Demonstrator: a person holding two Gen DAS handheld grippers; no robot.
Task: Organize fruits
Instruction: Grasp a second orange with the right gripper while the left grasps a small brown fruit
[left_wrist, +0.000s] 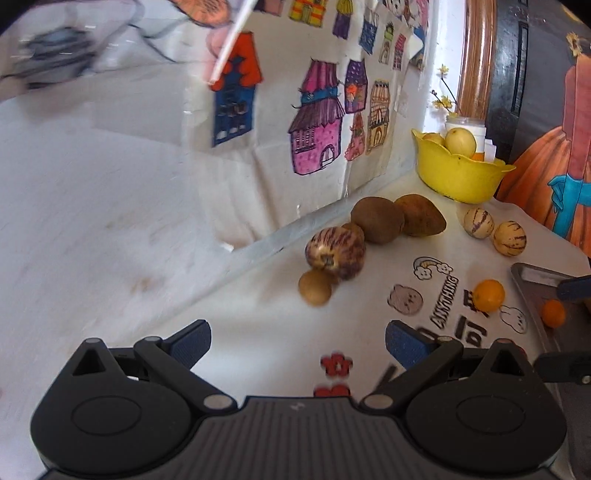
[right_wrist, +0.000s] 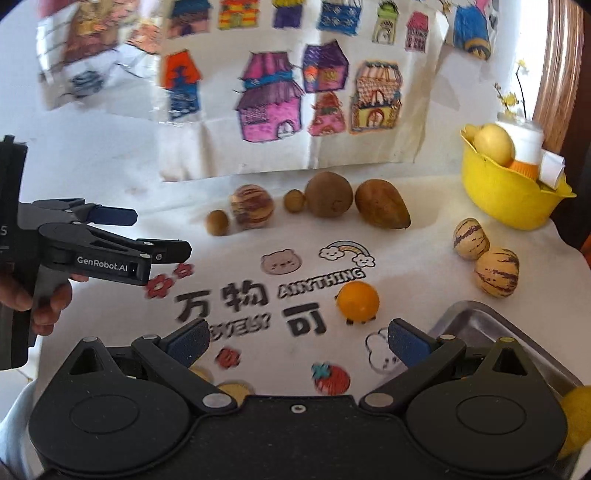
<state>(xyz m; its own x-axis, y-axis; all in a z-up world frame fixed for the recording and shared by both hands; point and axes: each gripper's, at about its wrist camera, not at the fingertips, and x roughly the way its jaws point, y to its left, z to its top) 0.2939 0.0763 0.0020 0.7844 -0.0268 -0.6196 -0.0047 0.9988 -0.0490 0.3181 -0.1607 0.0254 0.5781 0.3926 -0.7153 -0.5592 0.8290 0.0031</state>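
Fruits lie on a white printed cloth. Along the back wall sit a purple-striped melon (right_wrist: 252, 211), two small brown fruits (right_wrist: 217, 222), a round brown fruit (right_wrist: 328, 199) and a pointed brown fruit (right_wrist: 382, 209). Two pale striped melons (right_wrist: 496, 272) rest near the yellow bowl (right_wrist: 506, 195), which holds yellow fruit. An orange (right_wrist: 357, 301) lies just beyond my right gripper (right_wrist: 299, 341), which is open and holds nothing. My left gripper (left_wrist: 297, 343) is open too, short of the striped melon (left_wrist: 335, 252) and a small brown fruit (left_wrist: 315, 287).
A metal tray (right_wrist: 476, 321) sits at the right with a small orange fruit (left_wrist: 553, 313) in it. A yellow fruit (right_wrist: 576, 417) shows at the lower right edge. A paper of drawn houses (right_wrist: 280, 99) hangs on the back wall. A hand (right_wrist: 44, 299) holds the left gripper.
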